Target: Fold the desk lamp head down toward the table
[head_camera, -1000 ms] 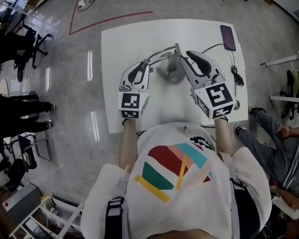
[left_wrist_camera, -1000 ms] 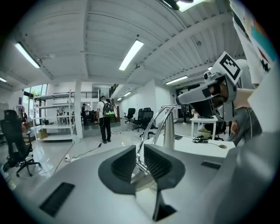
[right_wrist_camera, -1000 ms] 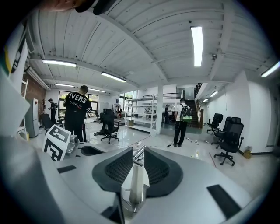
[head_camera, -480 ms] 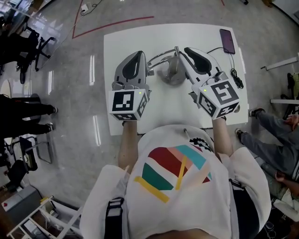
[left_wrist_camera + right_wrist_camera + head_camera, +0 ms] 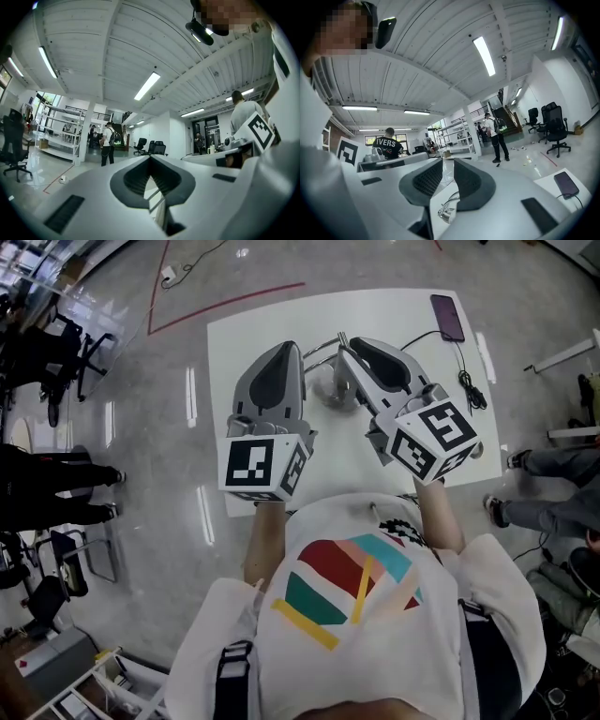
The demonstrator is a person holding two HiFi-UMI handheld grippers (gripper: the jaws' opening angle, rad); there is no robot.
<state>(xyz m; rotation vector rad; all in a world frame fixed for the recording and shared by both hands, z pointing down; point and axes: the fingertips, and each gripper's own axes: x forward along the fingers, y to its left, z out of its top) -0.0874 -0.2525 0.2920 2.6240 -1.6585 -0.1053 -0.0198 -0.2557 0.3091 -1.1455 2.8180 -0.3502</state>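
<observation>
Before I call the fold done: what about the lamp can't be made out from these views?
- Head view: the left hand-held gripper and right hand-held gripper cover the desk lamp, all but a bit of base and arm, so the head's angle is hidden.
- Left gripper view: only a sliver of it shows below the shut jaws.
- Right gripper view: it is small and blurred, low between the open jaws.
Folded or not: cannot tell.

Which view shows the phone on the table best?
The head view: the phone lies whole near the far right corner of the table. The right gripper view shows it, but small and distorted at the picture's lower right edge. The left gripper view does not show it.
</observation>
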